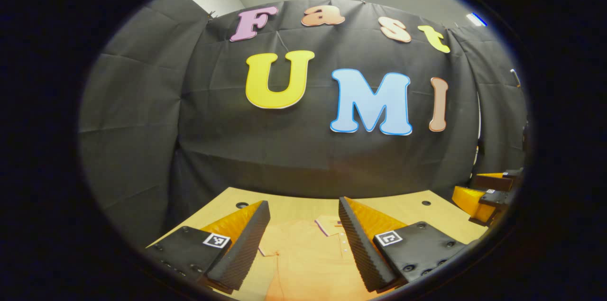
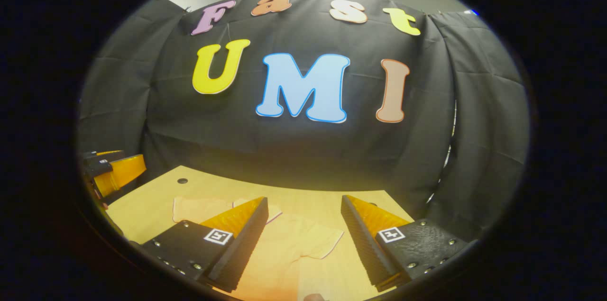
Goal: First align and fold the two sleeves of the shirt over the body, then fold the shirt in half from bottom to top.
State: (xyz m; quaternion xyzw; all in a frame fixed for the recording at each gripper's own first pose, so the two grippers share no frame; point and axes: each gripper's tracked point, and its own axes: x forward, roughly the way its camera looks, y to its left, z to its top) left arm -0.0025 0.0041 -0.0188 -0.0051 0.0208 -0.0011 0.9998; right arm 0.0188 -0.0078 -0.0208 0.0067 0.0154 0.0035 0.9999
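Claws (image 1: 303, 225) (image 2: 303, 223) agape — square markers (image 1: 217, 240), unreadable

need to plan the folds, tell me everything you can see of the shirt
The shirt is a pale orange short-sleeved polo of soft-looking fabric, with a collar, a short buttoned placket and thin dark trim on the collar and sleeve edges. It lies flat, face up and unfolded on the wooden table, collar toward the booth's far wall. In the right gripper view both sleeves are spread outward. Both the left gripper and the right gripper are above it with jaws open; I see neither touching it.
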